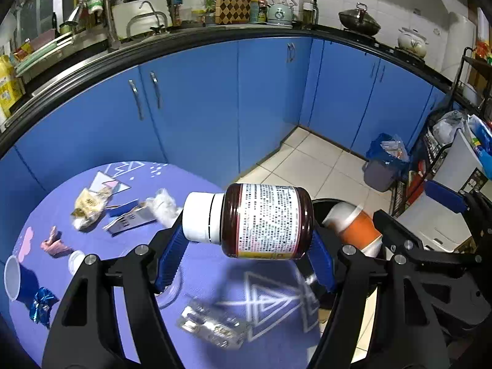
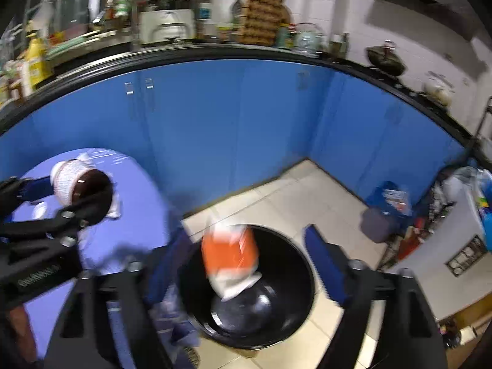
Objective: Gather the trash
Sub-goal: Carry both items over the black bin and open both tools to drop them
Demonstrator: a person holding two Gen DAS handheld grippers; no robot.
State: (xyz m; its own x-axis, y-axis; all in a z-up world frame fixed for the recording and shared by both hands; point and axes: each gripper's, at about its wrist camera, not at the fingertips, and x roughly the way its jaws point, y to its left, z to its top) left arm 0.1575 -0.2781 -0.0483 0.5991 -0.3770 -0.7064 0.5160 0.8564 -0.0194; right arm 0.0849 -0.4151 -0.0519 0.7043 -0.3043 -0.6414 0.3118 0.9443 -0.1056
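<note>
L gripper (image 1: pixel 246 246) level clamping brown bottle (image 1: pixel 264 221), R gripper (image 2: pixel 246 264) spread over bin (image 2: pixel 295 264)

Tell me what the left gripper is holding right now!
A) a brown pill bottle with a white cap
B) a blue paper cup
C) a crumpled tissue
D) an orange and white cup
A: the left gripper has its blue jaws closed on the brown pill bottle, held sideways with its white cap pointing left, while the orange and white cup drops blurred over the black trash bin, free of the open right gripper.
</note>
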